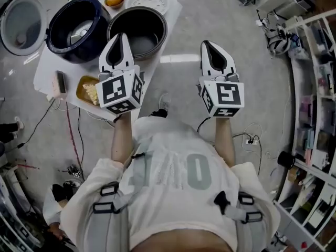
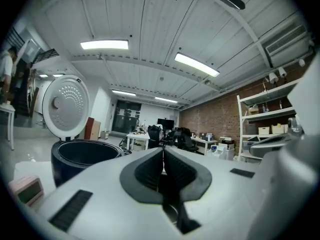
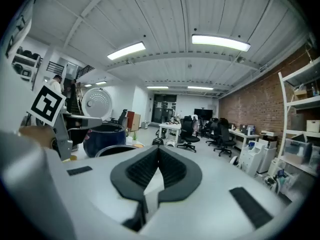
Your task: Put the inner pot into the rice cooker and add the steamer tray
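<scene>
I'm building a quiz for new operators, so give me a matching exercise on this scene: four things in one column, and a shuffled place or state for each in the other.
1. rice cooker lid
2. inner pot
3. steamer tray
4. left gripper

A. shut, empty
B. swung open
C. at the far edge of the table
D. just right of the rice cooker

Pairs: 1-B, 2-D, 3-C, 4-A.

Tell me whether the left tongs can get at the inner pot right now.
Probably yes: the left tongs hang close by the inner pot, with nothing between them. They are shut, though, and must open to take its rim.
</scene>
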A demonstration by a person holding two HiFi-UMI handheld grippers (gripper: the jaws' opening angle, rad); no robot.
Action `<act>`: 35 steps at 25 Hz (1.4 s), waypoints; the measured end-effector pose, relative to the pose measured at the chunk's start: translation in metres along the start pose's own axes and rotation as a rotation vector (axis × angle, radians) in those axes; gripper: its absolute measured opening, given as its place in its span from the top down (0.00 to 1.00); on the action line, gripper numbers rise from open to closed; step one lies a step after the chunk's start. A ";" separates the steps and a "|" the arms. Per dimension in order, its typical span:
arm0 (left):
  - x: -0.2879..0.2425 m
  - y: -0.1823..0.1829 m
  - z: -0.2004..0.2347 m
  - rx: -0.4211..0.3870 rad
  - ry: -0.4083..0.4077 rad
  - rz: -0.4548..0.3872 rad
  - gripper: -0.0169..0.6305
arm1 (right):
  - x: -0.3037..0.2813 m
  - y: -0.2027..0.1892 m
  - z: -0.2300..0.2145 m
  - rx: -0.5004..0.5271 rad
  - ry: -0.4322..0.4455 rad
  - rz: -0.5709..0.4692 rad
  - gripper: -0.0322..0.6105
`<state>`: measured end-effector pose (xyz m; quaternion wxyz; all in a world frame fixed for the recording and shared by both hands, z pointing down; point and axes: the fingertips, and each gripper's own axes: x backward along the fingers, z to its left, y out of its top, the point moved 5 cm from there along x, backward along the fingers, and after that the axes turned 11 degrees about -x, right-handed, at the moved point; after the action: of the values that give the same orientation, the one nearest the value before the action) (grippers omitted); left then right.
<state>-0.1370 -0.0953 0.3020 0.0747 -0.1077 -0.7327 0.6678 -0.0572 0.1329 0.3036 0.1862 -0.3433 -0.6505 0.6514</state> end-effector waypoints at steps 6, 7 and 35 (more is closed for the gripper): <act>-0.006 0.002 0.042 0.016 0.162 -0.004 0.94 | -0.061 0.015 0.018 0.016 0.144 -0.018 0.94; -0.003 0.003 0.047 0.016 0.191 -0.004 0.94 | -0.068 0.019 0.021 0.014 0.169 -0.022 0.94; 0.052 0.018 0.012 -0.039 1.040 0.070 0.94 | -0.209 0.056 0.078 0.089 1.065 -0.033 0.94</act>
<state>-0.1888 -0.0916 0.2811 0.4042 -0.4510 -0.6072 0.5144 0.0456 -0.0723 0.2854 0.5151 -0.6081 -0.4428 0.4109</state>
